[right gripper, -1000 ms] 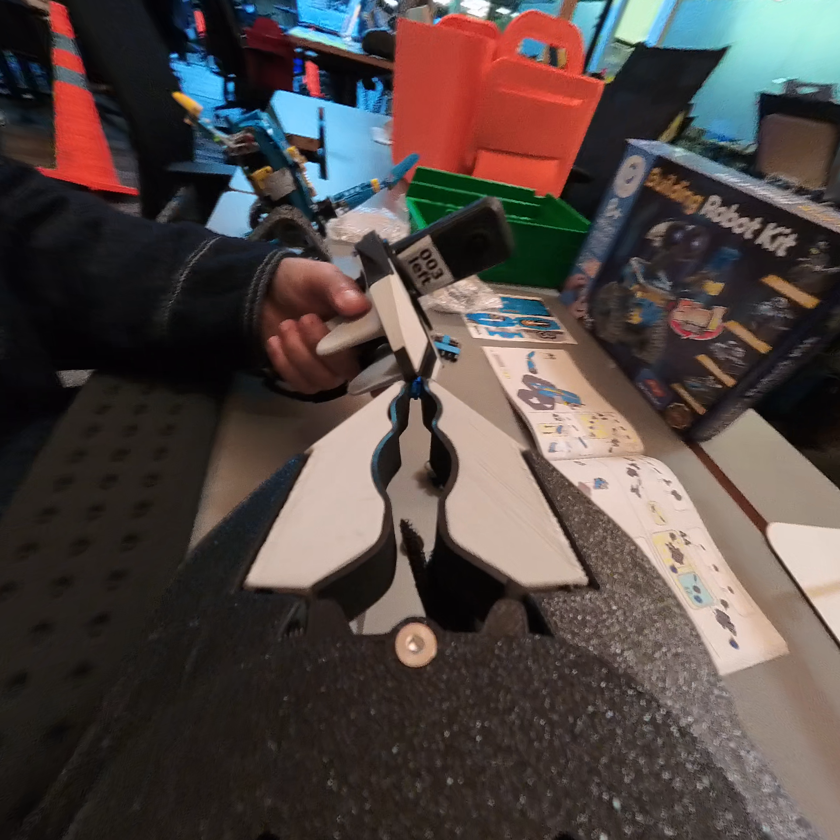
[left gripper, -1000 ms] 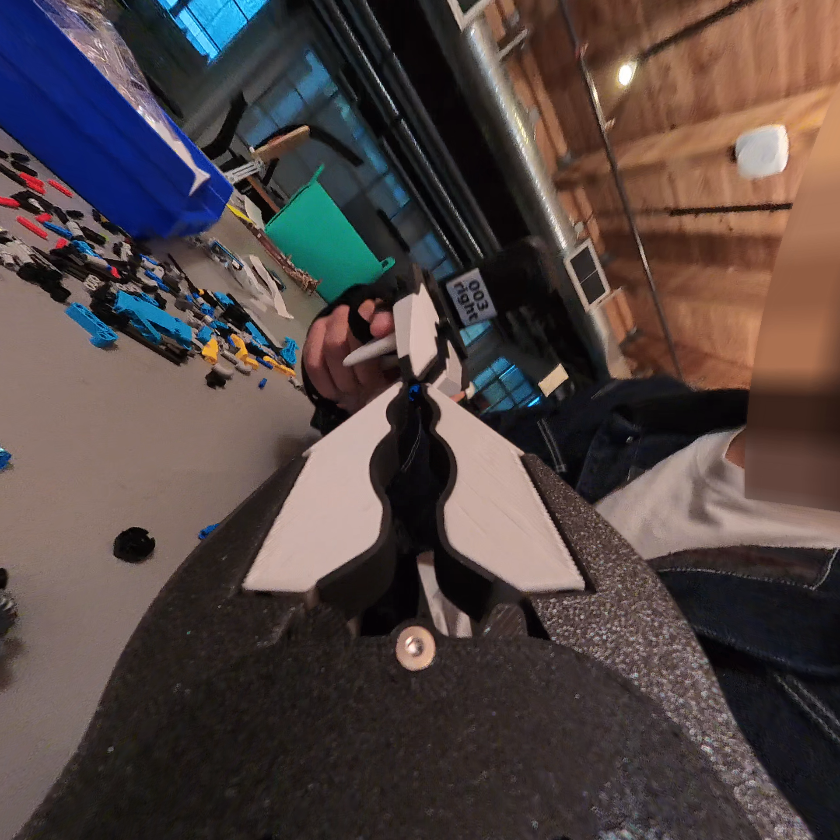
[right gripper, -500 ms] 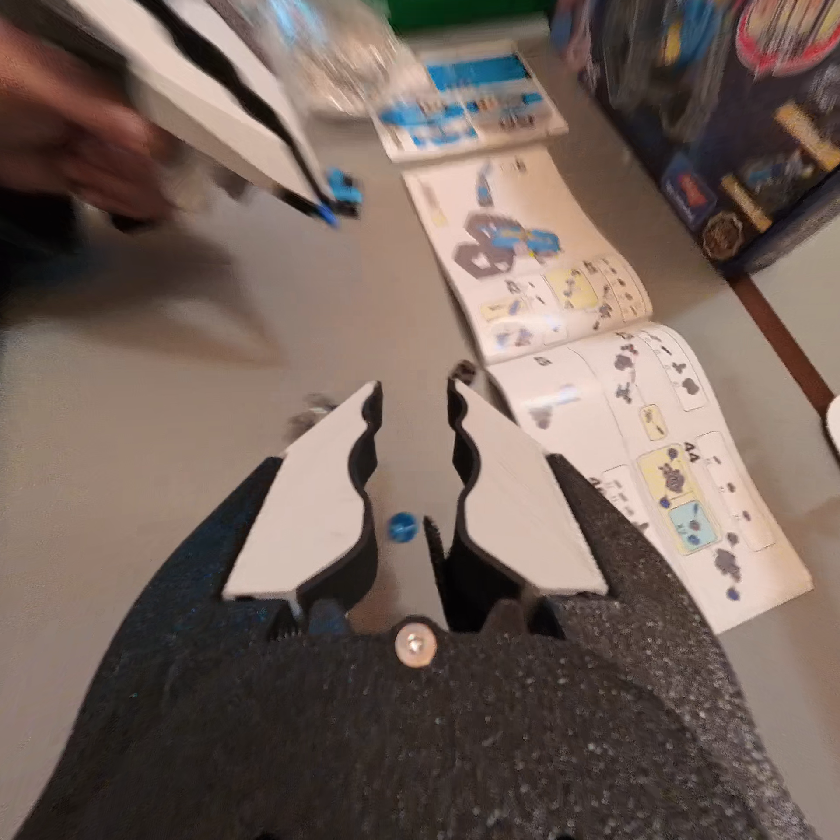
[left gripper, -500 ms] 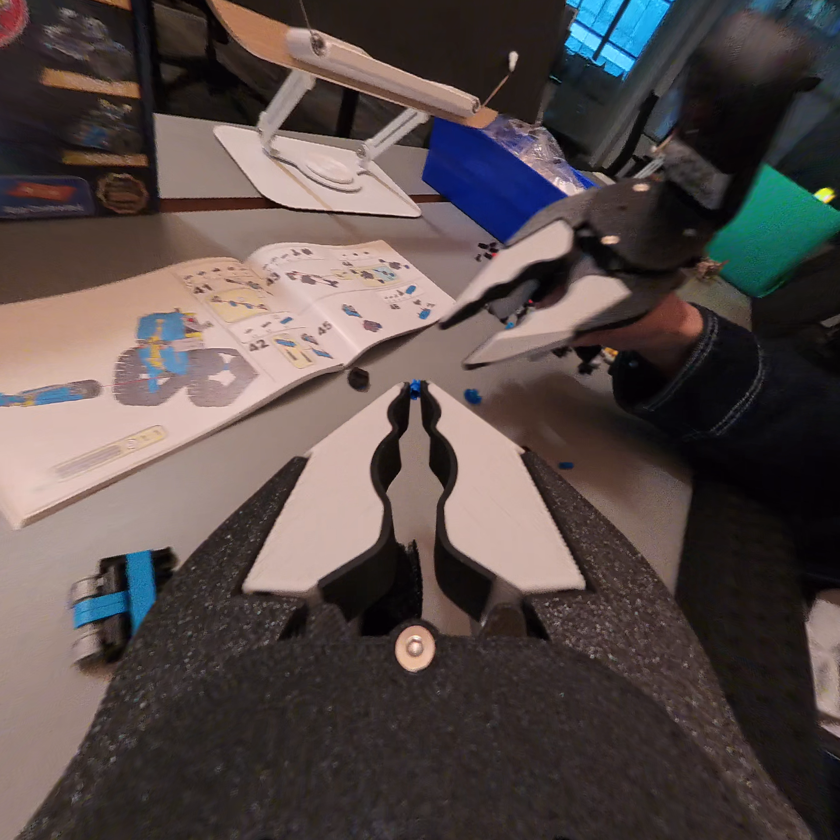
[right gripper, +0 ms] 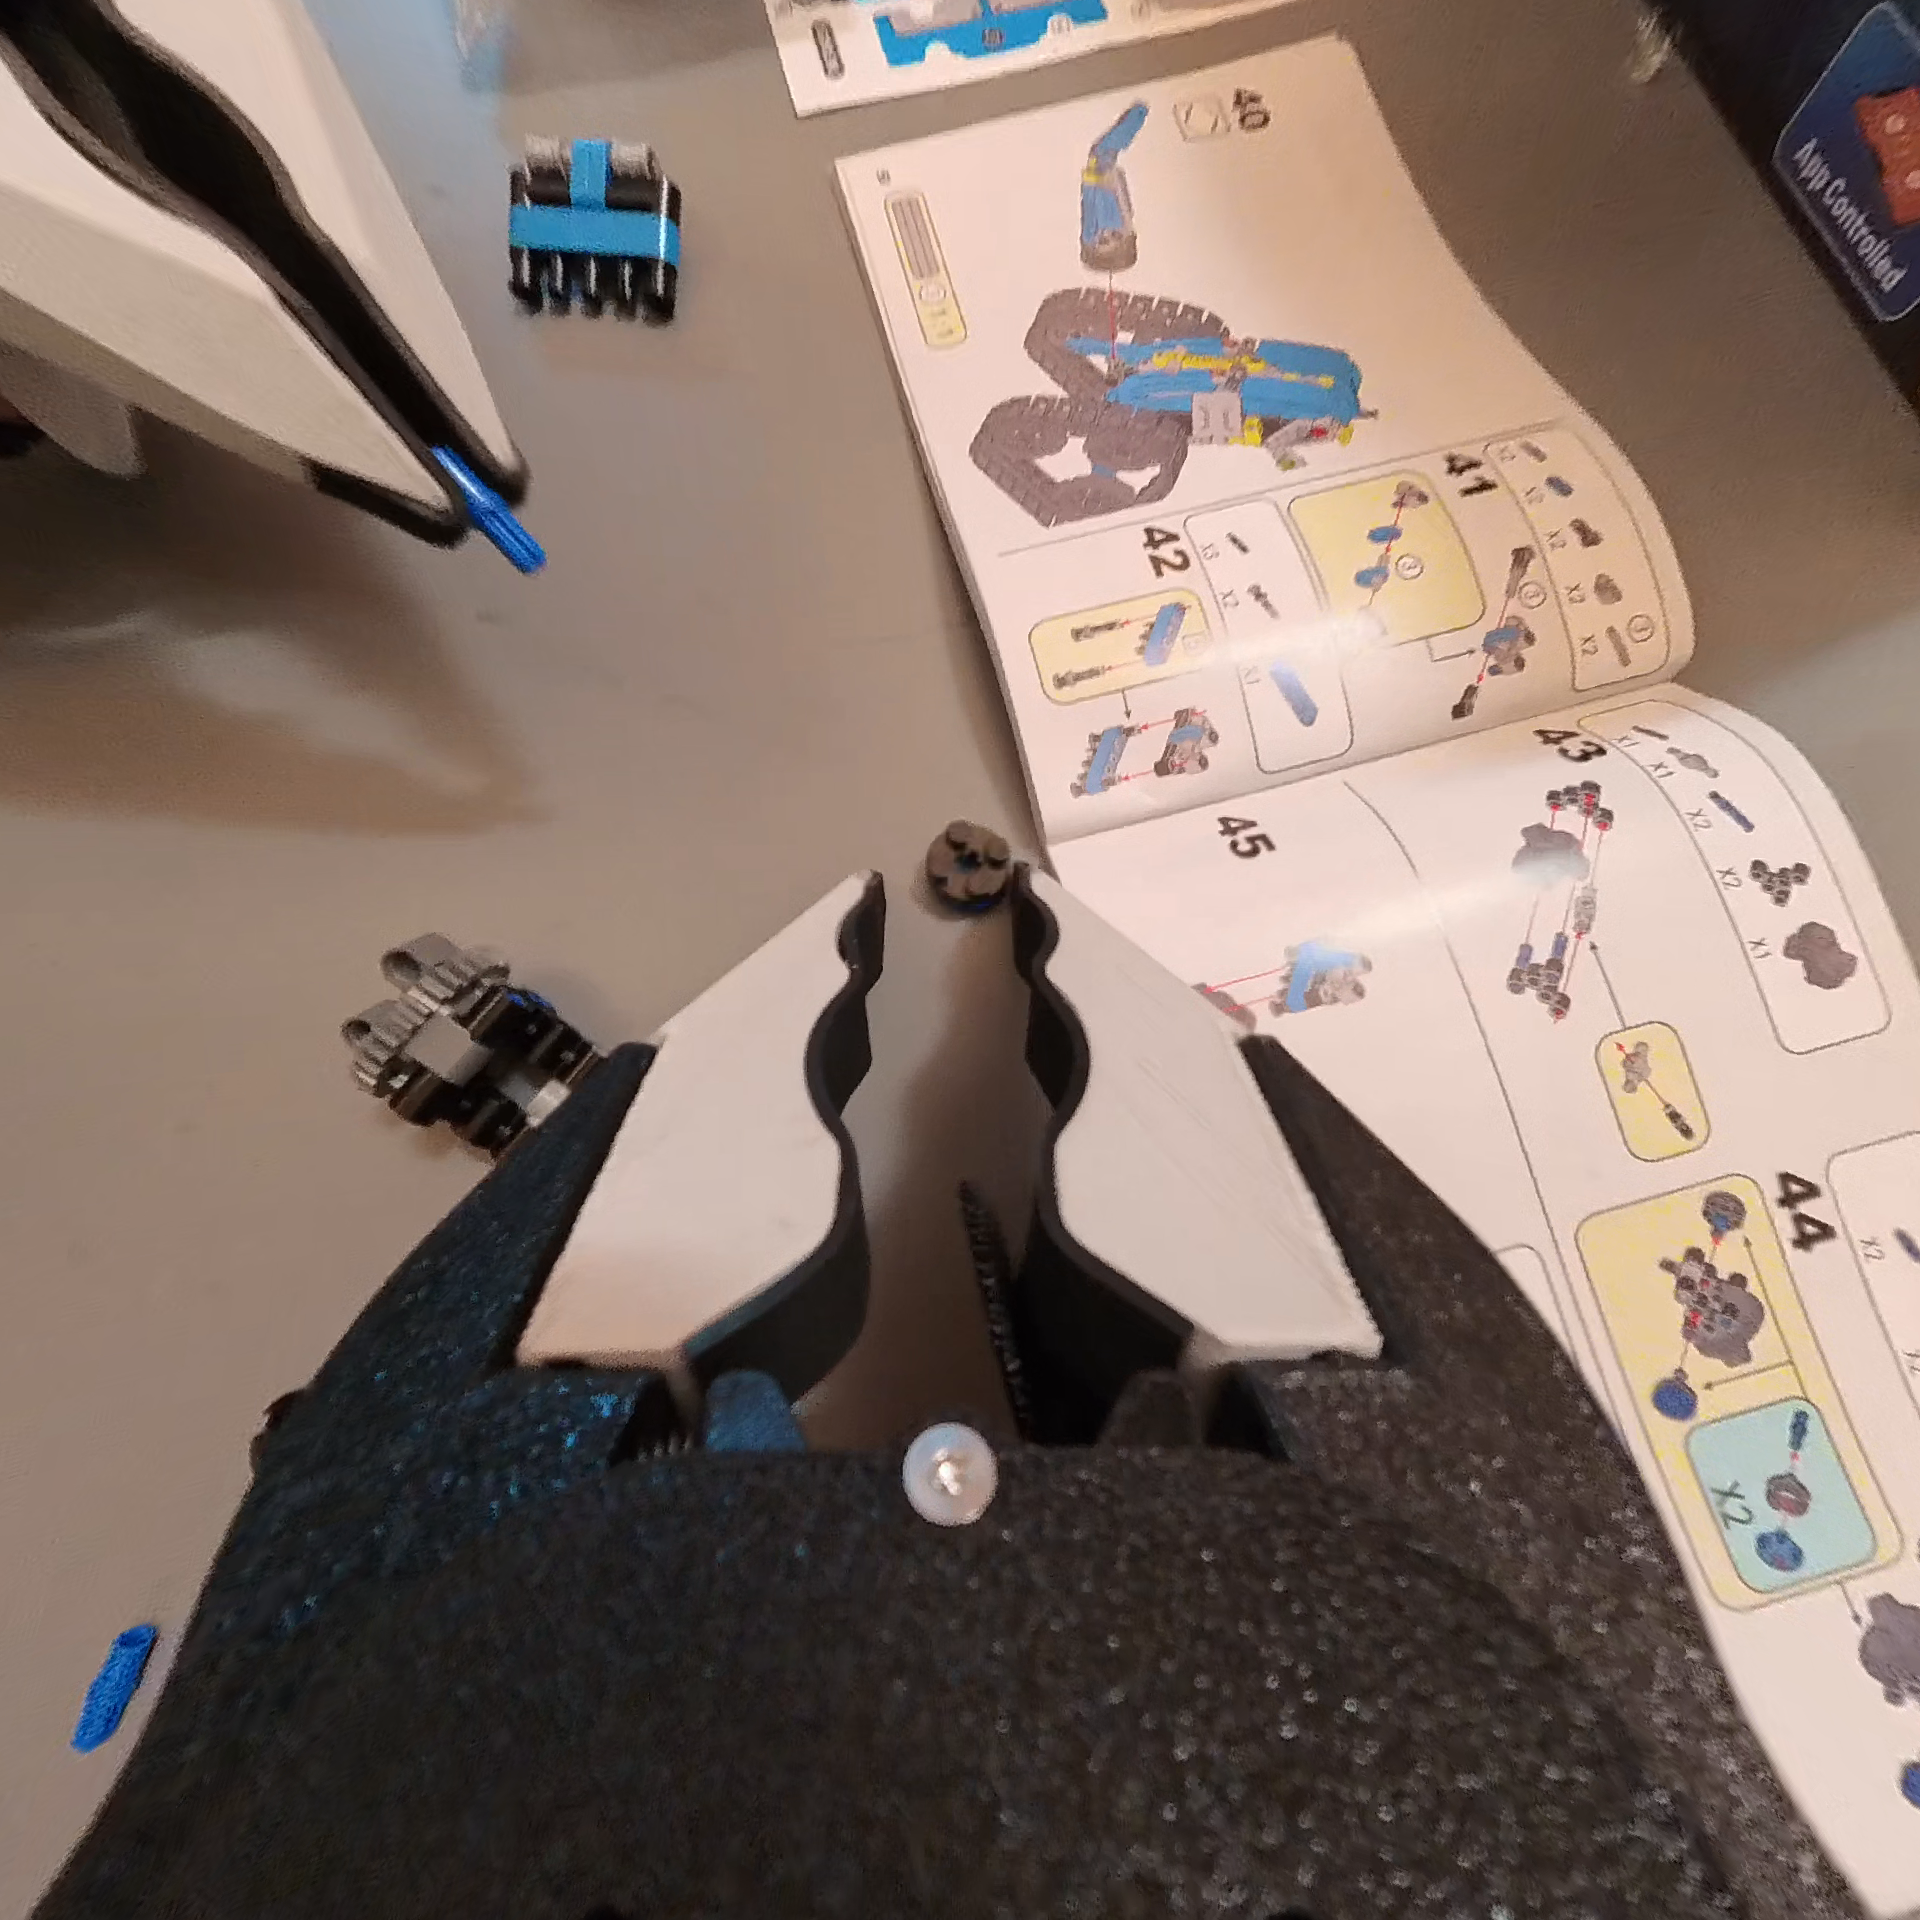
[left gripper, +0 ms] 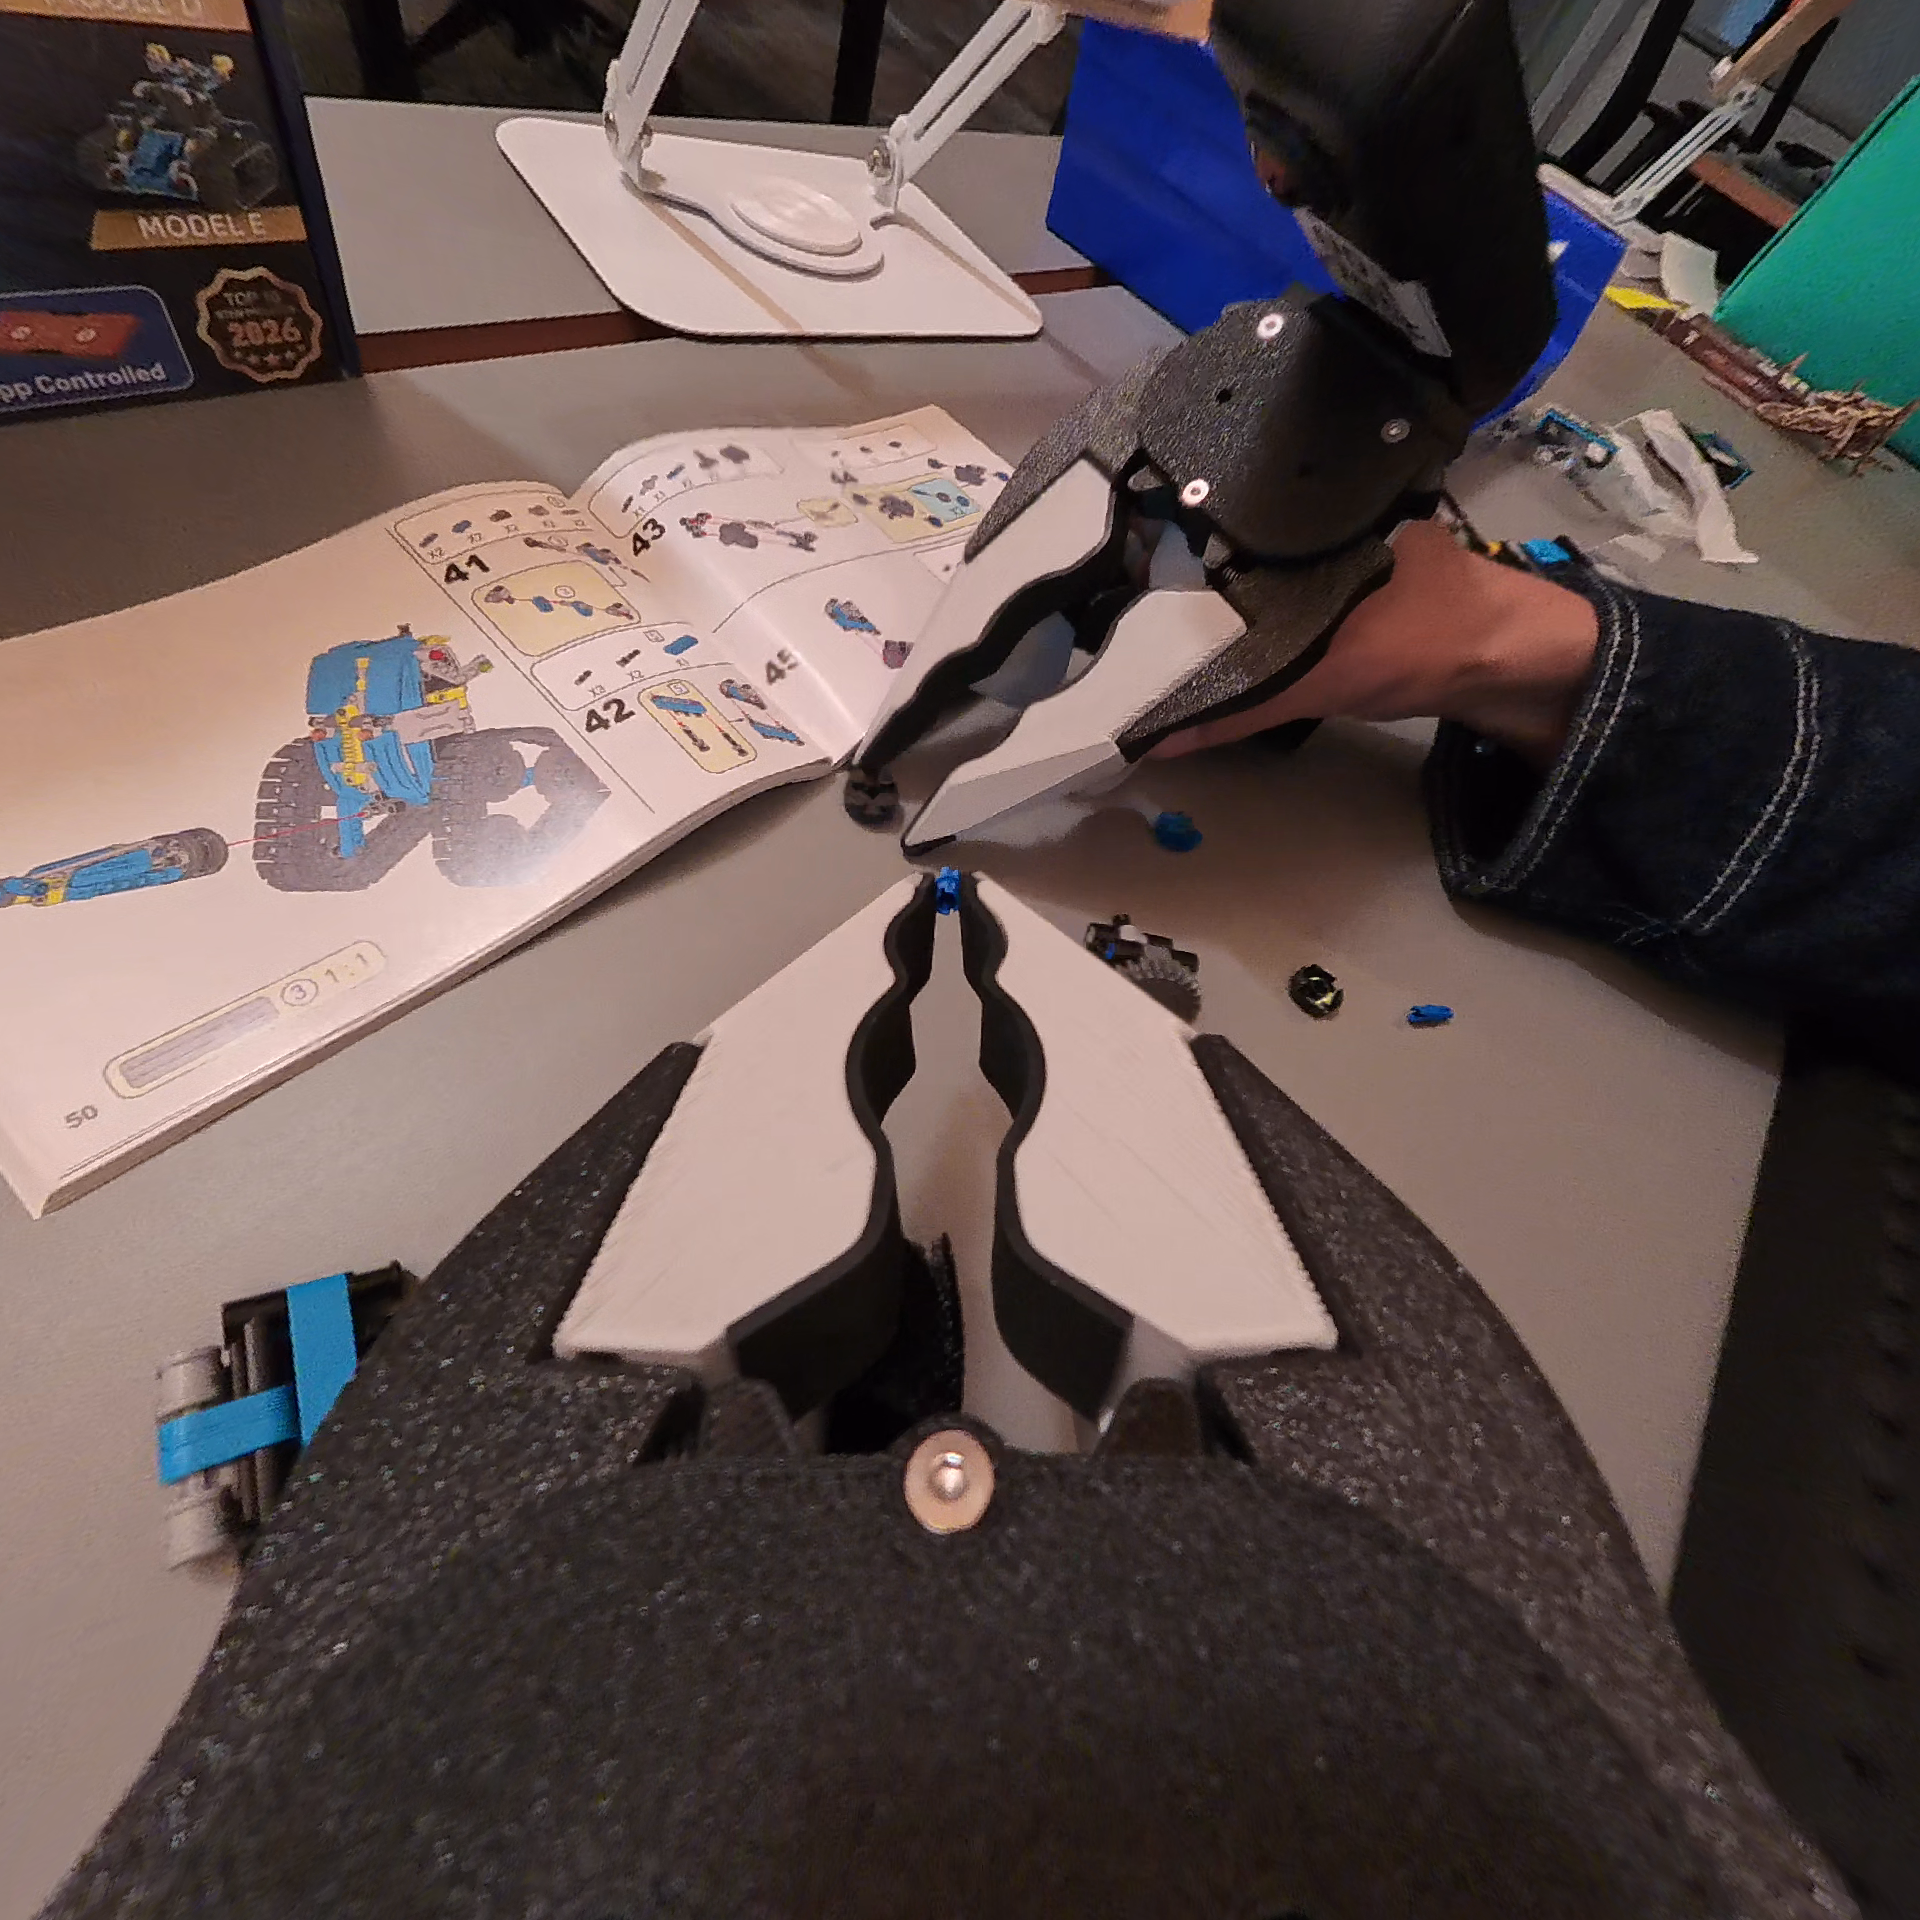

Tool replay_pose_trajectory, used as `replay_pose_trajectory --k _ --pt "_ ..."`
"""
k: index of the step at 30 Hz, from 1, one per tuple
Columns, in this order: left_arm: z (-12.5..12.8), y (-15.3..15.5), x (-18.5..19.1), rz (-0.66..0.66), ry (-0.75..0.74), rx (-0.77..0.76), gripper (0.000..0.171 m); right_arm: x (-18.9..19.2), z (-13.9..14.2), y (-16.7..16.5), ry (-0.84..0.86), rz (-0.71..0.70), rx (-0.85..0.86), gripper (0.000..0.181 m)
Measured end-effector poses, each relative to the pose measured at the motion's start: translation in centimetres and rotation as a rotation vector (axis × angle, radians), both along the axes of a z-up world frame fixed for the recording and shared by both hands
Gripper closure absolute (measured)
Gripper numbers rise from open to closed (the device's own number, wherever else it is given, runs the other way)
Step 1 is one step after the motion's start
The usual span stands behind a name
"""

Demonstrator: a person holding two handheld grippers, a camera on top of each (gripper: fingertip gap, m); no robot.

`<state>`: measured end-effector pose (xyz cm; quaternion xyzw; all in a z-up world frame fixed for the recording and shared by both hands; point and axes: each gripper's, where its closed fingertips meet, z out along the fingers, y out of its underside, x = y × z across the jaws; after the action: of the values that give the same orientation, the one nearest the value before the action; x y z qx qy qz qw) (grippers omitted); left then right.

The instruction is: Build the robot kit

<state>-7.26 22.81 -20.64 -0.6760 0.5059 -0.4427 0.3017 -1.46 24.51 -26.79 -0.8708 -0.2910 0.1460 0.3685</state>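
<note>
My left gripper (left gripper: 943,881) is shut on a small blue pin (left gripper: 945,896), held just above the grey table (left gripper: 520,1143). It also shows in the right wrist view (right gripper: 473,494), at the top left, with the pin (right gripper: 494,520) sticking out of its tips. My right gripper (right gripper: 951,881) is open and low over the table. A small black round piece (right gripper: 966,860) lies between its fingertips, at the edge of an open instruction booklet (right gripper: 1351,520). In the left wrist view the right gripper (left gripper: 891,805) is just ahead of my left one, over that piece (left gripper: 871,798).
A blue and black block assembly (left gripper: 260,1392) lies at the left. A grey and black assembly (right gripper: 447,1039) and loose blue pins (right gripper: 114,1683) lie near the right gripper. A dark kit box (left gripper: 135,197), a white stand (left gripper: 769,229) and a blue bin (left gripper: 1164,197) stand behind. About 9 cm separates my left fingertips from my right.
Both grippers came down from mid-air, where their tips met at the blue pin, to the table. The right gripper opened and dropped around the black round piece. The left still holds the pin.
</note>
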Motion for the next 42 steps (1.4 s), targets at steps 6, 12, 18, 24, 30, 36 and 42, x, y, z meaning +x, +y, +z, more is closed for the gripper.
replay_pose_trajectory --k 6,12,18,24,30,36,42 --pt "-0.8 0.0 0.9 -0.021 0.02 -0.01 0.167 -1.0 0.9 -0.6 -0.051 0.064 0.072 0.166" --pt "-0.3 -2.3 1.5 -0.101 -0.017 -0.037 0.168 -2.7 4.4 -3.6 -0.247 0.086 0.184 0.166" --pt "0.0 -2.7 1.9 -0.09 -0.039 -0.011 0.168 -3.9 6.1 -4.3 -0.236 0.098 0.215 0.166" --pt "0.6 -2.7 1.6 -0.095 -0.069 -0.057 0.168 -3.9 5.1 -4.6 -0.233 0.112 0.185 0.166" --pt "4.1 -2.4 0.4 -0.115 -0.251 -0.249 0.168 -3.9 8.2 -5.6 -0.119 0.161 0.343 0.166" --pt "8.3 -5.5 -0.4 -0.239 -0.434 -0.275 0.168 -4.9 14.4 -8.0 0.152 0.195 0.515 0.166" --pt "8.4 -6.4 -0.4 -0.259 -0.422 -0.162 0.168 -5.5 14.0 -7.8 0.021 0.201 0.569 0.166"
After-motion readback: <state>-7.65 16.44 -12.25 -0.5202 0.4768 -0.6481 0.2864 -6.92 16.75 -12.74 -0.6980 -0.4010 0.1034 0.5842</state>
